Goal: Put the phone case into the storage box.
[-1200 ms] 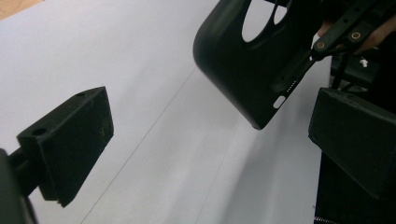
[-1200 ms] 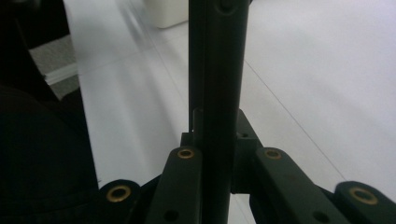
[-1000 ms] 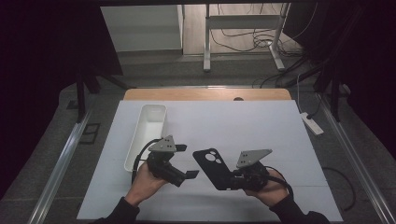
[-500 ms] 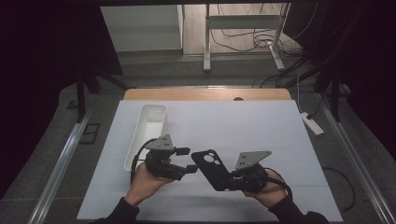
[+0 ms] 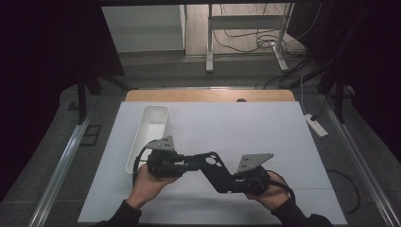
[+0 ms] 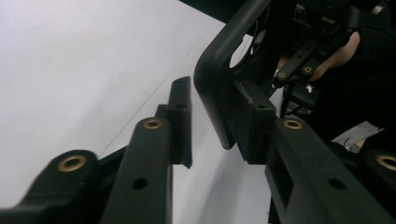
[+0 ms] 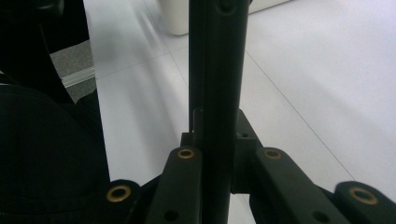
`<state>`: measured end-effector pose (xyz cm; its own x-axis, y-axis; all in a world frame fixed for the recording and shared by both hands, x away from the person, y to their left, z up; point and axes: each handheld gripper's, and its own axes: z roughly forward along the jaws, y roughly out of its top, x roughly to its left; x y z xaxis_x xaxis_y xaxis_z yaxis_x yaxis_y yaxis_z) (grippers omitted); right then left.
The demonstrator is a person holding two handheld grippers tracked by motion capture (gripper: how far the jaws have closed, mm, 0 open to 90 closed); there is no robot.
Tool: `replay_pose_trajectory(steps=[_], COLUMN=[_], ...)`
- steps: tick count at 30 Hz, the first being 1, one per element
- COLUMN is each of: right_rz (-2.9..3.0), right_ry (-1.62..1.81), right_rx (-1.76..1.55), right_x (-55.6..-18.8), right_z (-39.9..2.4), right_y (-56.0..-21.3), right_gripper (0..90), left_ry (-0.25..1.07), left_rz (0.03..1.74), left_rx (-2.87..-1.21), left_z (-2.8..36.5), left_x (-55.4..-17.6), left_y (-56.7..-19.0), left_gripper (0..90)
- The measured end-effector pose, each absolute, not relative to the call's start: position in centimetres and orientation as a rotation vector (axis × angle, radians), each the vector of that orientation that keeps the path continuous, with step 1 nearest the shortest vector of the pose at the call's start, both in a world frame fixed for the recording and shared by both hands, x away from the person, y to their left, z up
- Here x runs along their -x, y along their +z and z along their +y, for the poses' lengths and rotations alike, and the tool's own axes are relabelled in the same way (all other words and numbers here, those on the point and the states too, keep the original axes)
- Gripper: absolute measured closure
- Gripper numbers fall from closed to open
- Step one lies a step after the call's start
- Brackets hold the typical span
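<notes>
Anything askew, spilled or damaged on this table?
Nothing stands out. The black phone case is held above the table between both tools, undamaged as far as shows, and the white tray lies flat and empty on the white mat.

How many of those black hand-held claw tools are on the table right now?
2. The left gripper is beside the white tray; the right gripper is nearer the table's middle, clamping a black phone case held between them.

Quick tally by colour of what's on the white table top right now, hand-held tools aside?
Black: 1, the phone case, held up between the two tools
White: 1, the long tray at the left of the table top
Total: 2
</notes>
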<state>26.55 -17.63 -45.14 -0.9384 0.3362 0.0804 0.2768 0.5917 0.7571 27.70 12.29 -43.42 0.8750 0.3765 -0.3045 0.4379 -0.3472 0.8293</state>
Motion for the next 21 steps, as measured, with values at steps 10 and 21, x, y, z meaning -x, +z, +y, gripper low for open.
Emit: replay_pose_trajectory(steps=[10,21], right_rz=[2.744,2.763], right_ry=[1.256,1.226], right_rx=[-0.530,-0.570], right_x=[-26.57,-26.79], right_z=[-17.39,-17.18], right_y=[-45.36,-45.66], right_gripper=[84.6,79.7], left_ry=[-0.135,-0.144], left_rz=[0.593,0.606], left_rx=[-1.938,-1.958], left_z=[12.47,12.26], left_x=[-27.92,-27.91], left_y=[-43.60,-43.28], left_gripper=[82.2,83.3])
